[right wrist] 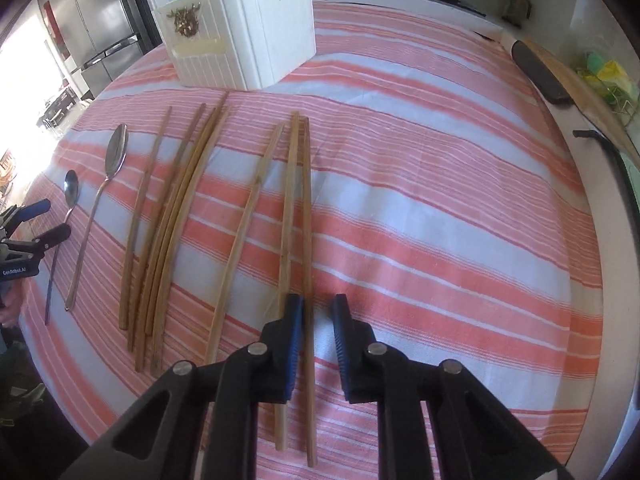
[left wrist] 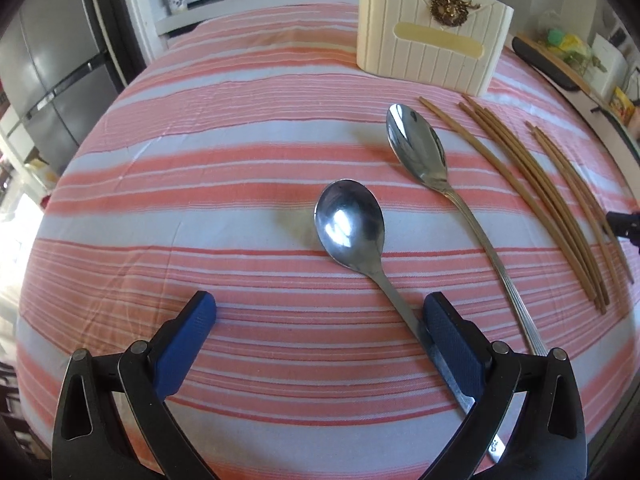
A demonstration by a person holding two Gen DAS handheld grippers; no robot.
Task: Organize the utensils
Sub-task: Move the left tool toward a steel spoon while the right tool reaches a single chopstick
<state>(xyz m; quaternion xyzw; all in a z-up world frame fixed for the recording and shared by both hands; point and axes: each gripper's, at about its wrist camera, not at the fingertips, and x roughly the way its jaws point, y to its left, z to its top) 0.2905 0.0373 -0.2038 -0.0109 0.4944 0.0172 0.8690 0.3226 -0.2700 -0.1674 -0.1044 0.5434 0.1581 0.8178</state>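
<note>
Bright daylight, fisheye-warped edges, slight blur

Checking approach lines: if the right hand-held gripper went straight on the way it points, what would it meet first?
Probably the rightmost chopstick, lying between the right hand-held gripper's narrowed jaws on the striped cloth. Depth is unclear.

Readable only once: "GenRobot.AI" in white letters on the dark body of the left gripper (right wrist: 38,222), just beside the small spoon (right wrist: 71,190). Jar labels beyond the cream holder (left wrist: 428,36) too blurred to read.
</note>
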